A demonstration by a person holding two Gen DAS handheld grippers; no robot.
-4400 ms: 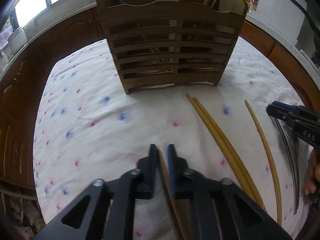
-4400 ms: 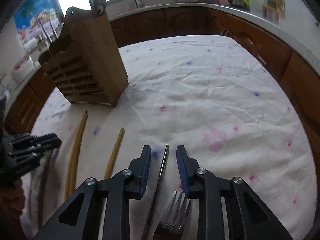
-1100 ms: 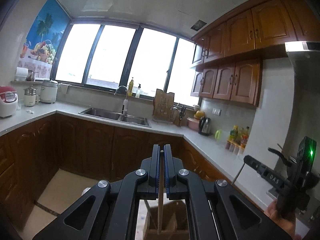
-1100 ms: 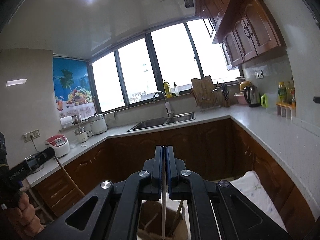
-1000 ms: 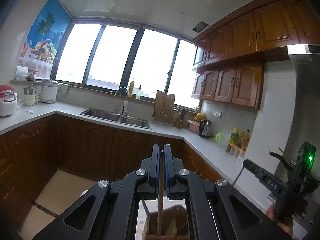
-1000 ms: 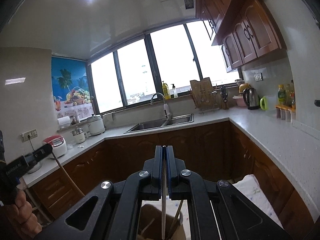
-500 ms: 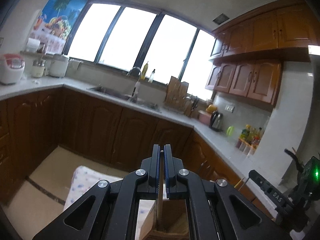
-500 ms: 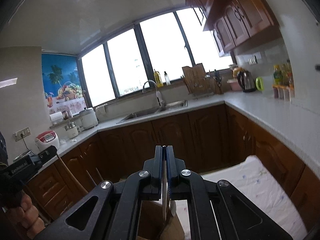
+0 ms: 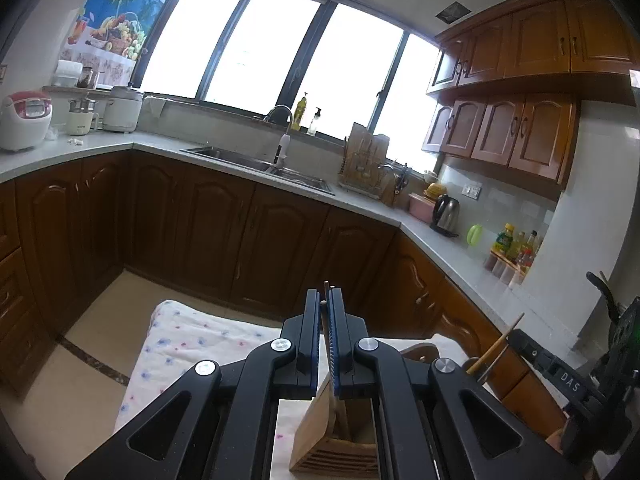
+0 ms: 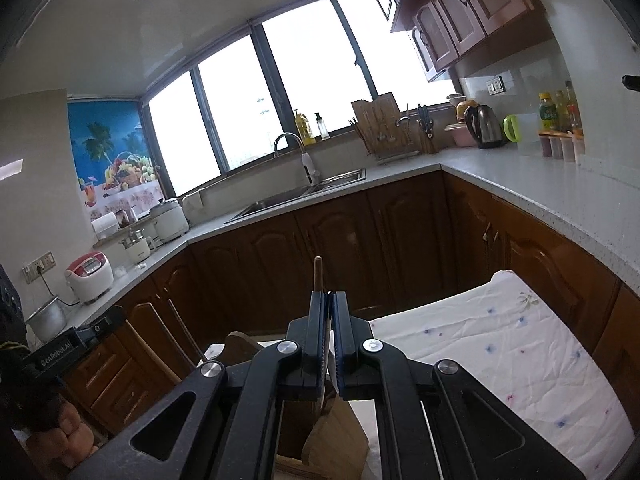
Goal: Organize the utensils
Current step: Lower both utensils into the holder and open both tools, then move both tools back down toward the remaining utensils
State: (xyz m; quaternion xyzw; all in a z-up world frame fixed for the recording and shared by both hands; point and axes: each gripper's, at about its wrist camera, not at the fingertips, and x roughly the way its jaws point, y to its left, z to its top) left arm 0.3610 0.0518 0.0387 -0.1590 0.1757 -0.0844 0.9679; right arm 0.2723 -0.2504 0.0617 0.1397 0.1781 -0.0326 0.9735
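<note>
Left gripper (image 9: 324,312) clenched on chopstick (image 9: 329,344), right gripper (image 10: 329,312) on thin utensil (image 10: 325,356), both above wooden holder (image 9: 320,440); risk: tilted tips catching the divider, jamming or tipping it.

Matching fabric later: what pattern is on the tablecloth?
White tablecloth with small blue and pink flowers; clearest in right wrist view.

One wooden holder (image 9: 320,436), two tongs (image 9: 325,344) (image 10: 330,340) — one kettle (image 9: 445,216)
</note>
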